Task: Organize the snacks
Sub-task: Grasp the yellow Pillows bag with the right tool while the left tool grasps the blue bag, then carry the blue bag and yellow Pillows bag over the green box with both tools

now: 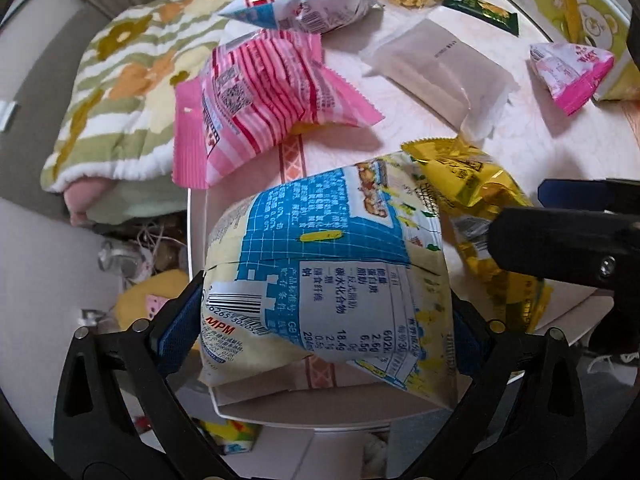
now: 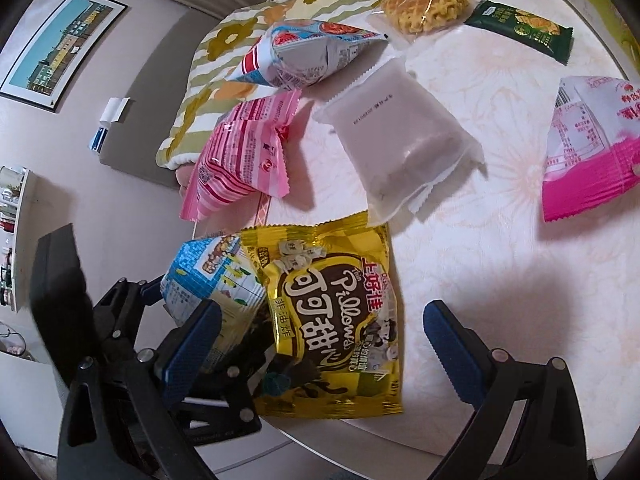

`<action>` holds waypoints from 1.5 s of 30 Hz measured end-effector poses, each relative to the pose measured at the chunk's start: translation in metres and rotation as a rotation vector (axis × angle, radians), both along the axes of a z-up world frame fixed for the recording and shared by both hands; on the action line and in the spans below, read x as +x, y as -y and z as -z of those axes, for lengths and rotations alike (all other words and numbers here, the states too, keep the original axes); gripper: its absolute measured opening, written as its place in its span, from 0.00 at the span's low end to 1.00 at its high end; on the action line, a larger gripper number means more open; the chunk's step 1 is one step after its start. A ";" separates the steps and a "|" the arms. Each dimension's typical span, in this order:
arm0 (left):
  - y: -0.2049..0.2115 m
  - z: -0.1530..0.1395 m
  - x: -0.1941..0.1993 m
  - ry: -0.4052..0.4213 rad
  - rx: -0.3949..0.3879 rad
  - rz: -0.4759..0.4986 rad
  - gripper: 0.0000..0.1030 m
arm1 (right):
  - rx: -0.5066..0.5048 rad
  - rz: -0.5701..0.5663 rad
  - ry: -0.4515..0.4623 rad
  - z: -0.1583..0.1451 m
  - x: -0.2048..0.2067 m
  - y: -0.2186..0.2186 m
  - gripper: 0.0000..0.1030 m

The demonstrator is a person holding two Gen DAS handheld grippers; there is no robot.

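Note:
My left gripper is shut on a blue and cream snack pack, held just above the table's near left edge. Beside it lies a yellow cocoa snack pack, flat on the table between the spread fingers of my right gripper, which is open. That yellow pack shows behind the held pack in the left wrist view, with a right finger over it. The blue pack appears at the left of the right wrist view.
Spread over the pale round table are a pink striped pack, a blue-red pouch, a translucent grey pack, a waffle, a dark green bar and a magenta pack. A floral blanket lies at the left.

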State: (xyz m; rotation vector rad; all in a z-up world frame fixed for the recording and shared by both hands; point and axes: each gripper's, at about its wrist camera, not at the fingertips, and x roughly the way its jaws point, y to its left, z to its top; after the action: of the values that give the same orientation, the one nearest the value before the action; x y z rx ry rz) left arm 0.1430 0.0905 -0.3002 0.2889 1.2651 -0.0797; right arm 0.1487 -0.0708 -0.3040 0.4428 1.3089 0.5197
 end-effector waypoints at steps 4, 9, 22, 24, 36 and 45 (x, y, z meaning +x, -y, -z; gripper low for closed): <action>0.001 -0.001 -0.003 0.024 0.006 0.007 0.87 | -0.013 -0.005 -0.011 0.006 -0.001 0.000 0.89; 0.001 0.000 -0.008 0.042 -0.014 0.012 0.77 | -0.060 -0.021 0.001 0.010 -0.002 0.000 0.84; -0.008 -0.006 -0.017 0.062 -0.050 -0.010 0.71 | -0.118 -0.051 0.060 0.009 -0.005 -0.017 0.54; -0.009 -0.009 -0.017 0.064 -0.060 -0.016 0.71 | -0.111 -0.045 0.061 0.006 -0.006 -0.016 0.53; -0.013 -0.066 -0.030 0.155 -0.138 -0.060 0.71 | -0.060 0.017 0.153 -0.060 -0.023 0.007 0.53; 0.011 -0.136 -0.016 0.301 -0.174 -0.004 0.71 | -0.046 0.124 0.284 -0.132 -0.023 0.056 0.53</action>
State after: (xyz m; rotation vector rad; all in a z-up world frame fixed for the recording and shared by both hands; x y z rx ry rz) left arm 0.1273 0.0795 -0.1638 0.1412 0.9527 -0.1369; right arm 0.1260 -0.1269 -0.1722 0.3940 1.0119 0.4303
